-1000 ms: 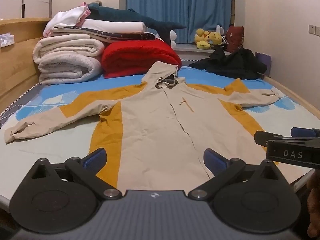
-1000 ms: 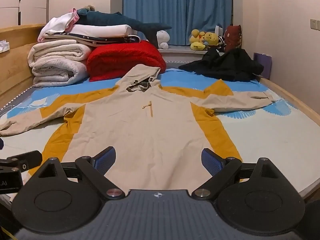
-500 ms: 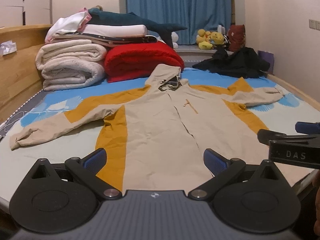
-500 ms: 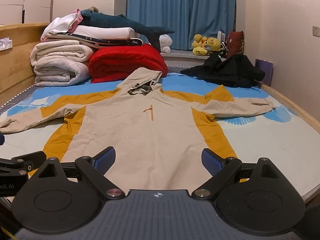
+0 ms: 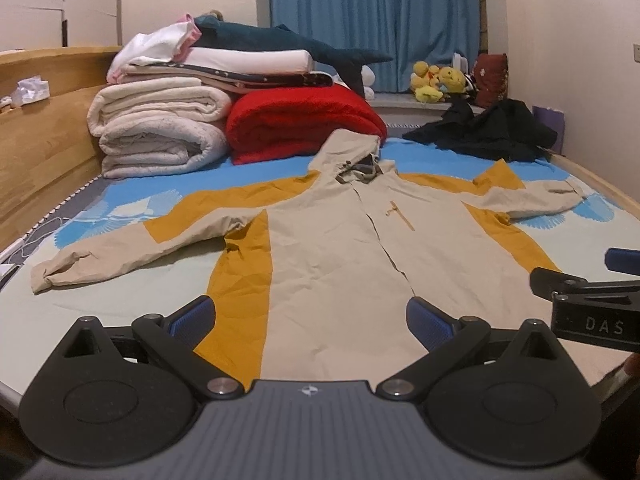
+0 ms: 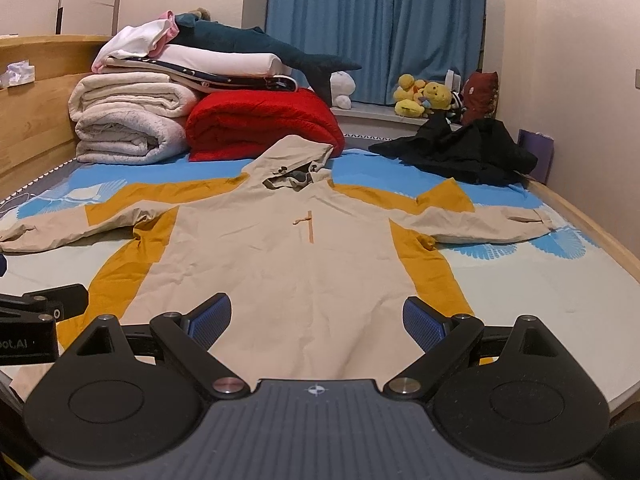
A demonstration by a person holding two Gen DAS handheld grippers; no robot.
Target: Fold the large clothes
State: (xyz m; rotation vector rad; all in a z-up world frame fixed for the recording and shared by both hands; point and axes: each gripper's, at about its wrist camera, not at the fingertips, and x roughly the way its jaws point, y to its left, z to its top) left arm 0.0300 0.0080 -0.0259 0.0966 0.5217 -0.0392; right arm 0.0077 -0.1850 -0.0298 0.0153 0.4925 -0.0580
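A large beige hooded jacket [image 5: 328,248] with mustard-yellow panels lies flat on the bed, front up, both sleeves spread out and hood pointing away; it also shows in the right wrist view [image 6: 280,256]. My left gripper [image 5: 310,318] is open and empty, hovering over the jacket's hem, left of centre. My right gripper [image 6: 316,318] is open and empty, over the hem's middle. Each gripper shows at the edge of the other's view: the right one in the left wrist view [image 5: 588,300], the left one in the right wrist view [image 6: 36,320].
Folded white quilts [image 5: 156,132] and a red blanket [image 5: 304,124] are stacked at the bed's far end, with a plush shark [image 5: 288,42] on top. A black garment [image 5: 488,132] lies far right. A wooden bed frame [image 5: 44,152] runs along the left, a wall along the right.
Both grippers have tilted up and drawn back slightly, so the jacket sits lower in both views. The jacket has not moved. Both jaws stay open.
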